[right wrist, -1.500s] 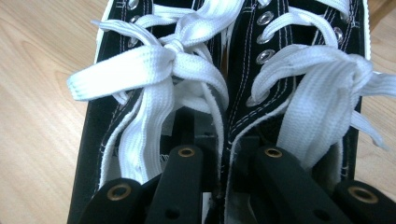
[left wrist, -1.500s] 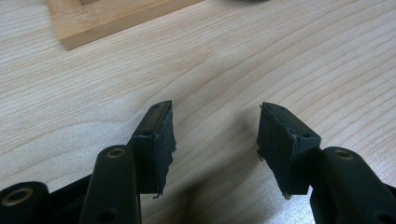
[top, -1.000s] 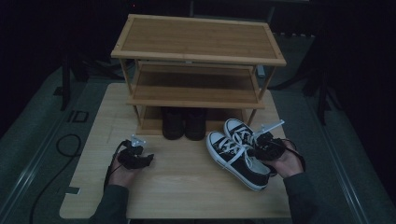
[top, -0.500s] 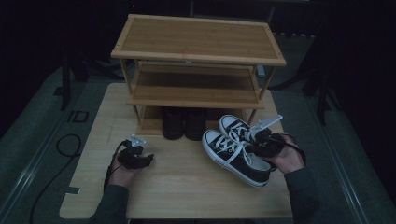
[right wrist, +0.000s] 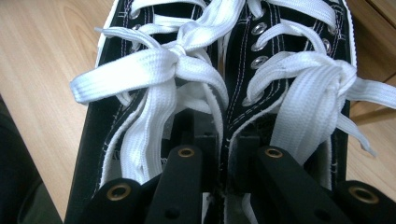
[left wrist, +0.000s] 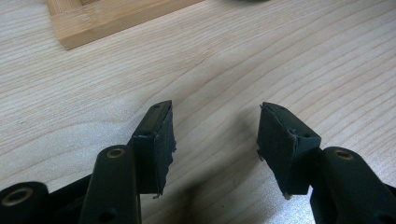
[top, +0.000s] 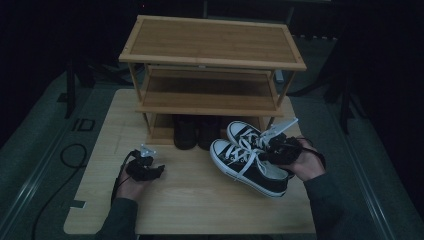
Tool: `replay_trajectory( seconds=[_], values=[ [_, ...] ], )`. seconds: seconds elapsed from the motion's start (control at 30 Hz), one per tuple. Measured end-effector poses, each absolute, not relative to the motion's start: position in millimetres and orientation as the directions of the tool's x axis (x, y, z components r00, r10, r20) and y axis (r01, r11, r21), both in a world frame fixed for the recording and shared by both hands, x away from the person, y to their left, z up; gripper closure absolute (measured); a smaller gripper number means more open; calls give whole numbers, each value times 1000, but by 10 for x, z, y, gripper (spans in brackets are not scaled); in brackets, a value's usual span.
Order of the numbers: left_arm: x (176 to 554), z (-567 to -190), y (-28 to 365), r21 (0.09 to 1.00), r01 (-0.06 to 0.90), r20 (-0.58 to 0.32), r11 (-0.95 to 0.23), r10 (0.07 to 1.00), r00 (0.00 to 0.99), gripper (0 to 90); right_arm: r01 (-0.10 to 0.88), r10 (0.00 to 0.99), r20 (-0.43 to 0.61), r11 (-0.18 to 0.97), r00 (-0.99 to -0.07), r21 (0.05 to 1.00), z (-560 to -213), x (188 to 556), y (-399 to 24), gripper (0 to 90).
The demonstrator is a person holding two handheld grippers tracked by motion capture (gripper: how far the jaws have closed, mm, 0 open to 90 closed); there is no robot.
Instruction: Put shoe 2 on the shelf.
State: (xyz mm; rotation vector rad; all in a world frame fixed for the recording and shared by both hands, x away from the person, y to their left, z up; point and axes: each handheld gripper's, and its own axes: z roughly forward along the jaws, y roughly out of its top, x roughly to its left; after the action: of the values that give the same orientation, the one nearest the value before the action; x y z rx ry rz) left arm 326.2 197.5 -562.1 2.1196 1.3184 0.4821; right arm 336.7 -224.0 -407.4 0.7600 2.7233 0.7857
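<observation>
My pair of black sneakers [top: 249,157] sits just in front of the wooden shoe rack [top: 212,65], toward its right end, with my right gripper [top: 274,146] clamped tight on their two inner collars pressed together. Dark shoes [top: 196,131] stand under the rack's bottom shelf. My left gripper [top: 145,167] rests wide apart, holding nothing, in front of the rack's left end.

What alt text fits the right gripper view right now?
The right gripper is clamped on the touching inner collars of a pair of black sneakers with white laces, held side by side above the light wooden table.
</observation>
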Motion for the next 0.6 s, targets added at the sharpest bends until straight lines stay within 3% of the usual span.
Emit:
replay_trajectory(
  seconds=[0.6],
  values=[
    [3262,-5621,1978,649,682,-4,-336,896,445,464,321,428,-80,776,-900,543,-3890,3354,-2042,847]
  ],
)
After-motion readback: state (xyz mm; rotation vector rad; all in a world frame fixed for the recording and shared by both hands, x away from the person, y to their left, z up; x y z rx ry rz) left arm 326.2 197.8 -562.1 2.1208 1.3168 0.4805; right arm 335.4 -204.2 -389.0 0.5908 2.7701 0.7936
